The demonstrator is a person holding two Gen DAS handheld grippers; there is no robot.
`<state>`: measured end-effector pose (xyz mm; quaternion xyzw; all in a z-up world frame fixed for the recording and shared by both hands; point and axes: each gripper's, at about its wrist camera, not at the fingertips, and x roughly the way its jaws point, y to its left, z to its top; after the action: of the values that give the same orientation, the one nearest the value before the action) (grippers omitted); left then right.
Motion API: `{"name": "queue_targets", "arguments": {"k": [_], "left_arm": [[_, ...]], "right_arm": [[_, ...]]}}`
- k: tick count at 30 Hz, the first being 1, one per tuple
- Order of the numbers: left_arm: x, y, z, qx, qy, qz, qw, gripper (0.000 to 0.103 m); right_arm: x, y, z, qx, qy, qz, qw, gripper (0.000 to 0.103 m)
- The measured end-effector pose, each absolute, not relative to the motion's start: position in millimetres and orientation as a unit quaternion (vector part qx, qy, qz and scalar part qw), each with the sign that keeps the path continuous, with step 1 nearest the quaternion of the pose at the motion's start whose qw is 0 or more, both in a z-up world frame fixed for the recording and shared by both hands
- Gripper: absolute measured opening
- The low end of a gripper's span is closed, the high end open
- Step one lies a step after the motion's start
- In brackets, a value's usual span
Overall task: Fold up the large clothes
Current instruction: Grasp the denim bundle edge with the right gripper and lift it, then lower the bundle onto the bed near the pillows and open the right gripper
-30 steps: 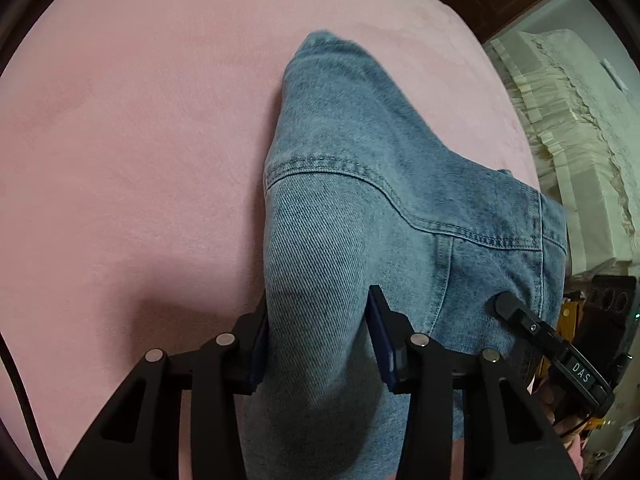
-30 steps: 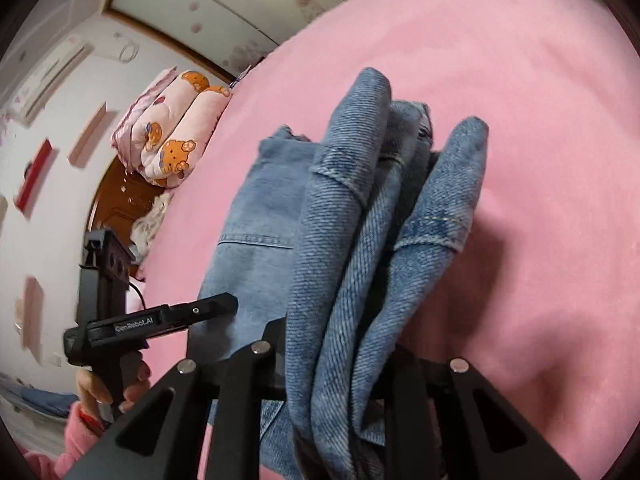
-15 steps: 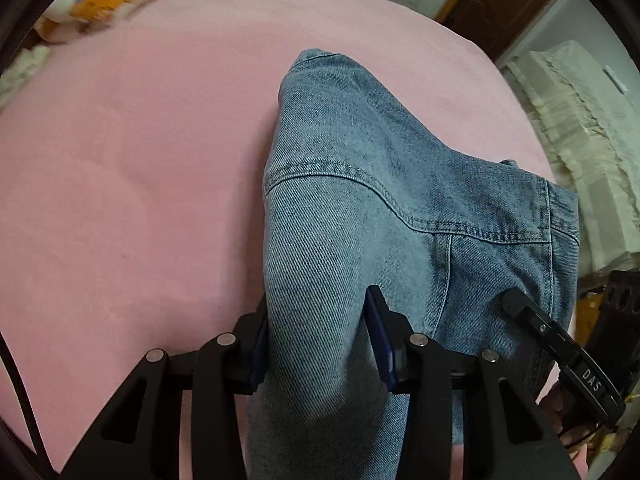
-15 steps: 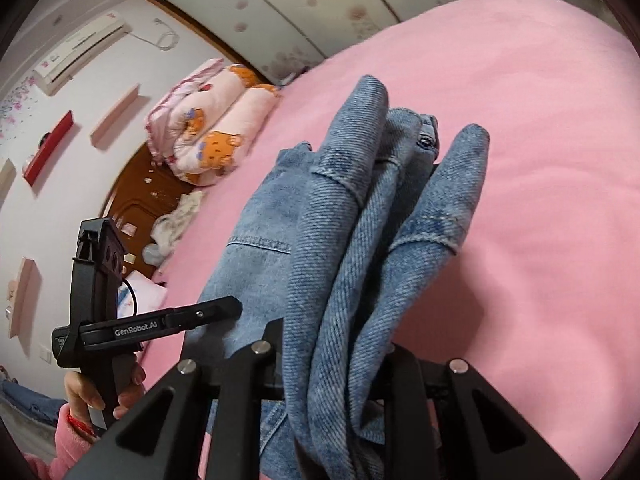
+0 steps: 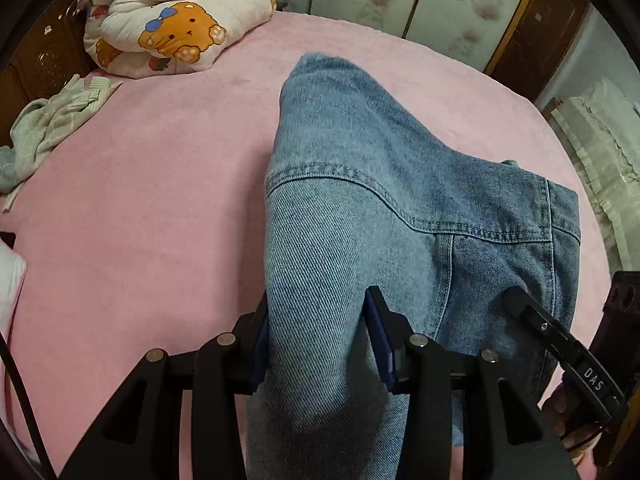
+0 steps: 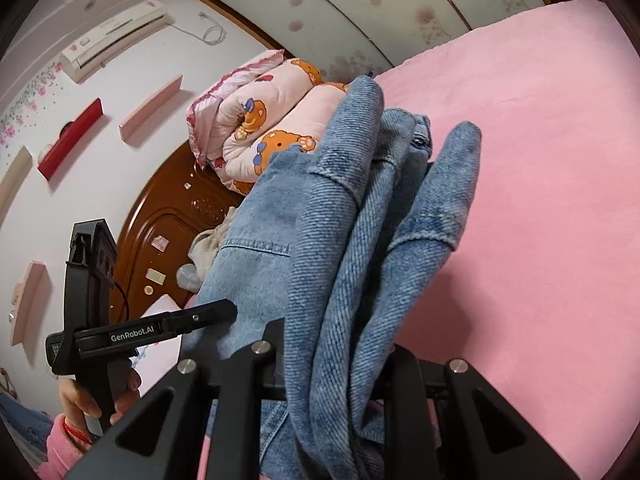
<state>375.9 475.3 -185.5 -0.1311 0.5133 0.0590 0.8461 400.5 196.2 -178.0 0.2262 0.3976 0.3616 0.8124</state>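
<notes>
Between both grippers, jeans [image 5: 360,200] hang over the pink bed [image 5: 140,200], one end clamped in each.

Left gripper [image 5: 316,344]: closed on a thick, rounded fold of denim. Cloth runs forward and away from it, sloping down toward the bed centre. Curved yoke seam and double stitching visible, so this looks like the seat/waist end. Part of the panel drapes off to the right, toward the right gripper's finger [image 5: 560,344].

Right gripper [image 6: 336,364]: closed on a bunch of several layers. Three stacked folds stand up ahead of it like fingers, hemmed edges showing, so likely the leg ends, doubled. Left gripper's finger [image 6: 160,328] is just beside, to the left, with a hand [image 6: 92,396] on its handle.

Key relation: jeans' long axis spans left to right between the grippers, which sit side by side and close, so the span sags rather than being taut. Neither hand is nearer; both hold. Bare bed lies ahead of both, so a lay-down should go forward and down.

Look: light-wash blue, heavy twill, stiff enough to hold its folds. Rolled quilt [image 5: 172,28] and a pale garment [image 5: 48,128] sit at the far left, well apart.
</notes>
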Motion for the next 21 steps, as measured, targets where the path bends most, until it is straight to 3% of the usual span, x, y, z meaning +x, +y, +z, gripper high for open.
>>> {"name": "queue_targets", "arguments": {"k": [5, 8, 12, 14, 16, 21], "left_arm": [[384, 476, -252, -0.099, 0.518, 0.086, 0.846, 0.037], [375, 482, -269, -0.102, 0.514, 0.095, 0.847, 0.037], [353, 487, -266, -0.127, 0.505, 0.099, 0.848, 0.038], [337, 487, -260, -0.14, 0.494, 0.105, 0.852, 0.045], [316, 479, -252, -0.153, 0.484, 0.117, 0.854, 0.065], [252, 443, -242, -0.212, 0.48, 0.143, 0.839, 0.074]], "right_arm": [[413, 218, -232, 0.197, 0.42, 0.319, 0.826, 0.02], [413, 224, -266, 0.143, 0.484, 0.27, 0.82, 0.027], [397, 190, -267, 0.164, 0.481, 0.234, 0.829, 0.042], [385, 173, -257, 0.165, 0.469, 0.22, 0.839, 0.045], [365, 152, -240, 0.156, 0.445, 0.21, 0.856, 0.05], [310, 105, -208, 0.089, 0.416, 0.18, 0.887, 0.063]]}}
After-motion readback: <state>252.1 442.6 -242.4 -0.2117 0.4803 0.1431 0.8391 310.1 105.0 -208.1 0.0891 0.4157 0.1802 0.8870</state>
